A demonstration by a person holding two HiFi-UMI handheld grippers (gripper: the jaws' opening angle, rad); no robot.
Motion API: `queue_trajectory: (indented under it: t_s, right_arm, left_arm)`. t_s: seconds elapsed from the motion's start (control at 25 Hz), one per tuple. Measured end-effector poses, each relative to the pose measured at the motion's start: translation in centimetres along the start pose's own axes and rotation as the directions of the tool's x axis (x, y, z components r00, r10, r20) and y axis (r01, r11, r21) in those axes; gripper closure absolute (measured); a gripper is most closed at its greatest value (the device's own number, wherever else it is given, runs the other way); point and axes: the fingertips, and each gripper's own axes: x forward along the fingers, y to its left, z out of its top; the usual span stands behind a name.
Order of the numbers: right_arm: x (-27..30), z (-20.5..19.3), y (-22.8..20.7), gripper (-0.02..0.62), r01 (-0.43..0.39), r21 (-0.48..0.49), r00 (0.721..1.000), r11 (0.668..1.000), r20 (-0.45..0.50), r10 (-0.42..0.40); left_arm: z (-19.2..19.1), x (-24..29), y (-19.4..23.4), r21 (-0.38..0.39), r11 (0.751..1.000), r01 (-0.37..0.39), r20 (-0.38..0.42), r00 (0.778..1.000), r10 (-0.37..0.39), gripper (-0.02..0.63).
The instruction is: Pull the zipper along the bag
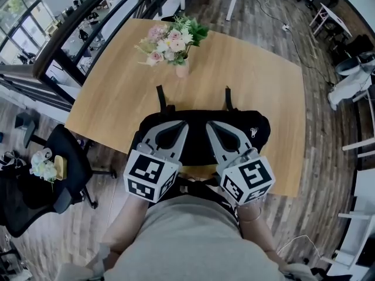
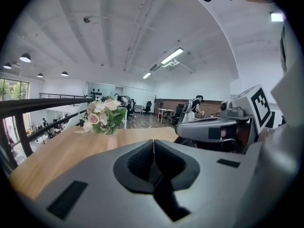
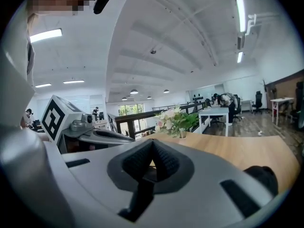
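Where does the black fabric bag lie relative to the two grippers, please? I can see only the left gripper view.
Observer: In the head view the black fabric bag lies at the near edge of the light wooden table, with the left gripper and the right gripper side by side over it.
Operator: Thank you. Is the right gripper holding anything?
Observer: No. Its own view shows the jaws together with nothing between them.
Operator: What lies beyond the bag?
Observer: Two black straps run from the bag towards the pink vase of flowers.
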Motion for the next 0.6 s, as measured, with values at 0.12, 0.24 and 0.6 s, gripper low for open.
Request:
queue_trajectory:
  t_s: [0.12, 0.24, 0.6]
  right_arm:
    - [0.4, -0.3, 0.5, 0.589, -0.009, -0.029, 1.000, 1.000, -0.020, 0.009]
    - [0.8, -0.5, 0.8, 0.589, -0.020, -0.041, 0.999, 0.999, -0.032, 0.019]
    - [1.1, -1.4, 0.9, 0.589, -0.028, -0.019, 0.998, 0.999, -0.063, 0.027]
  left_arm:
    - [-0.3, -0.1, 0.3, 0.004, 1.000, -0.010, -0.012, 1.000, 0.010, 0.588]
    - [-0.3, -0.1, 0.3, 0.007, 1.000, -0.006, -0.016, 1.000, 0.006, 0.589]
    - [-0.8, 0.0, -0.1, -0.008, 1.000, 0.012, -0.029, 1.000, -0.012, 0.589]
